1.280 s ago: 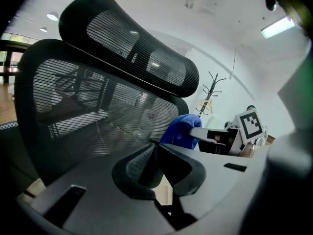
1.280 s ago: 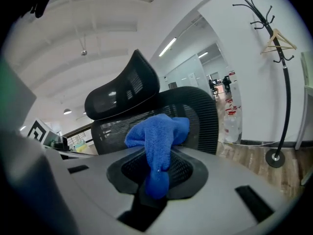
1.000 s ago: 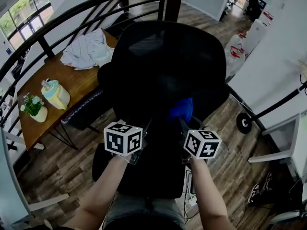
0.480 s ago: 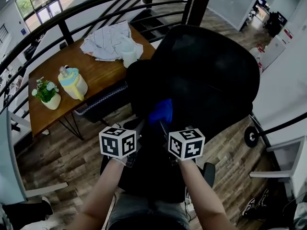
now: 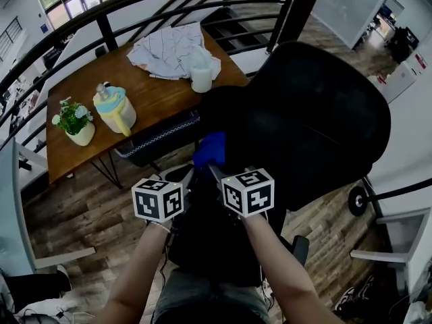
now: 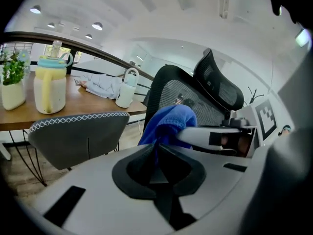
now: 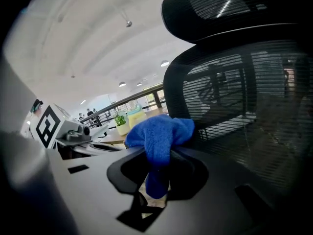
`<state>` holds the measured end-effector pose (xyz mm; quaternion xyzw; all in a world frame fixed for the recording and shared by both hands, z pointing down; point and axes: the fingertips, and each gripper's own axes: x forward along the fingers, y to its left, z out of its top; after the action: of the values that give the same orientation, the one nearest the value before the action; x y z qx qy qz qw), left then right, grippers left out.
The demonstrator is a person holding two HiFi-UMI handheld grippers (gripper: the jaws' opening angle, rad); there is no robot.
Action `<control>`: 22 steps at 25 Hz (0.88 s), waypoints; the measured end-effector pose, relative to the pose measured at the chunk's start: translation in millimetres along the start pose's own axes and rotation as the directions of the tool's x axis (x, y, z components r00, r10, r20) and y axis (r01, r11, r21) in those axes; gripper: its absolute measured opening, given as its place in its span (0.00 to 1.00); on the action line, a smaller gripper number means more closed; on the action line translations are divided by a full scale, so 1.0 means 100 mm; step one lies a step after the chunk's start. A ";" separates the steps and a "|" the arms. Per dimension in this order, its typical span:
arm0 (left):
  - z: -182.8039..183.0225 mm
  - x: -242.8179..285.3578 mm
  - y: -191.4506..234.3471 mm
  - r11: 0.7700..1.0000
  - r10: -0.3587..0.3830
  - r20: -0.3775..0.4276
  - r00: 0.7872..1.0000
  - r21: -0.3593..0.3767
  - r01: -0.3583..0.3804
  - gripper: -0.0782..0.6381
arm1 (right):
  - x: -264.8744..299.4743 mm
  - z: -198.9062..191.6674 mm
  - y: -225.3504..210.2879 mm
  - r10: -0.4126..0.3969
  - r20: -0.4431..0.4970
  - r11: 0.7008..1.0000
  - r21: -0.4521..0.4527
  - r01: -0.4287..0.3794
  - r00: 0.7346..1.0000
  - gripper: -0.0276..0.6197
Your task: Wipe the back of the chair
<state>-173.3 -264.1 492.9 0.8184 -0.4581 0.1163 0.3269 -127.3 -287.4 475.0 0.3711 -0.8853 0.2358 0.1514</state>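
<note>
A black mesh-backed office chair (image 5: 317, 113) stands in front of me, its back toward me. My right gripper (image 5: 212, 162) is shut on a bunched blue cloth (image 5: 210, 148), which rests against the left edge of the chair back. In the right gripper view the cloth (image 7: 159, 136) sticks out of the right gripper (image 7: 157, 158), next to the mesh (image 7: 244, 102) and under the headrest (image 7: 234, 9). My left gripper (image 5: 186, 179) hangs just left of it, jaws together and empty. The left gripper view shows the left gripper (image 6: 157, 148), the cloth (image 6: 168, 124) and the chair (image 6: 181, 99) beyond.
A wooden table (image 5: 74, 86) at the left carries a yellow and teal jug (image 5: 115, 110), a potted plant (image 5: 75, 121), a white cup (image 5: 201, 73) and a crumpled garment (image 5: 169, 49). A grey chair (image 5: 158, 140) is tucked beneath it. A black railing (image 5: 101, 19) runs behind.
Both grippers and the blue cloth have slid left across the chair back, from near its middle to its left edge. The head view has swung, showing more of the table.
</note>
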 end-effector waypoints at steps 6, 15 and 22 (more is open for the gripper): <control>-0.01 0.01 0.10 1.000 0.000 -0.009 1.000 -0.013 0.000 0.16 | 0.12 -0.04 -0.15 -0.034 -0.036 0.999 0.011 0.034 0.999 0.19; -0.18 0.15 0.01 0.999 -0.033 -0.060 0.998 -0.014 0.032 0.16 | -0.09 -0.19 -0.52 -0.116 -0.048 0.990 0.074 0.119 0.992 0.19; -0.18 0.32 -0.23 0.997 -0.073 -0.075 0.994 0.009 0.074 0.16 | -0.37 -0.28 -0.84 -0.193 -0.037 0.974 0.114 0.196 0.980 0.19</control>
<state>-134.7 -265.1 512.2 0.8317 -0.4144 0.1377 0.3429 -38.4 -302.5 507.6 0.4614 -0.8272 0.2762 0.1630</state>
